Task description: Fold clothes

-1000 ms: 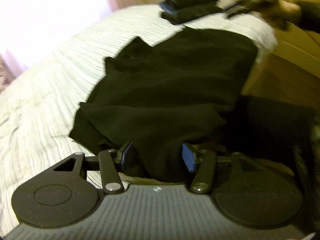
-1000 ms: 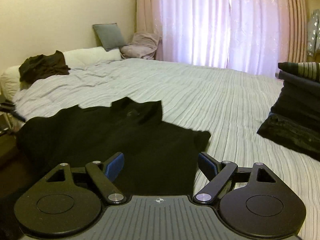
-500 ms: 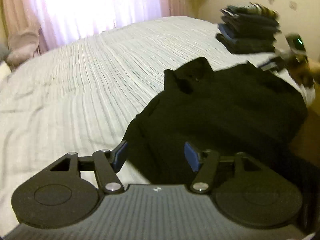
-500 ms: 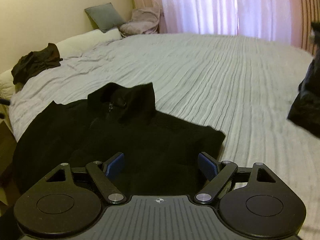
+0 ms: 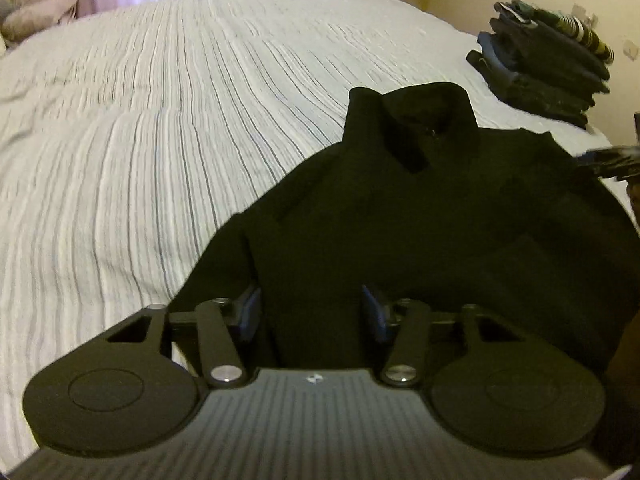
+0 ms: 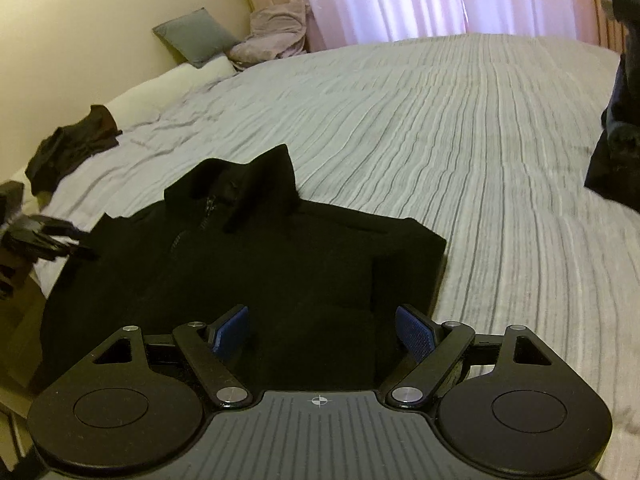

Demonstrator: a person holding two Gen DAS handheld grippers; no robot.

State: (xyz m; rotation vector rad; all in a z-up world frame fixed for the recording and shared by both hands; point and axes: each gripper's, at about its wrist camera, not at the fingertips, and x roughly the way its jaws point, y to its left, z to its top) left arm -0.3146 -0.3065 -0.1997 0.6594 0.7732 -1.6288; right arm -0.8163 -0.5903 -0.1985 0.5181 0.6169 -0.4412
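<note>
Bed (image 5: 140, 128): black zip-neck top (image 5: 420, 208) lies flat at its near edge, collar away, sleeves folded in. Over the last second both views swung from oblique to square-on above the hem. Left hand-held gripper (image 5: 312, 312) and right hand-held gripper (image 6: 322, 334) both spread, holding nothing. Likely lining up for the hem-to-collar fold. Folded stack (image 5: 548, 64) waits at the far right corner.
</note>
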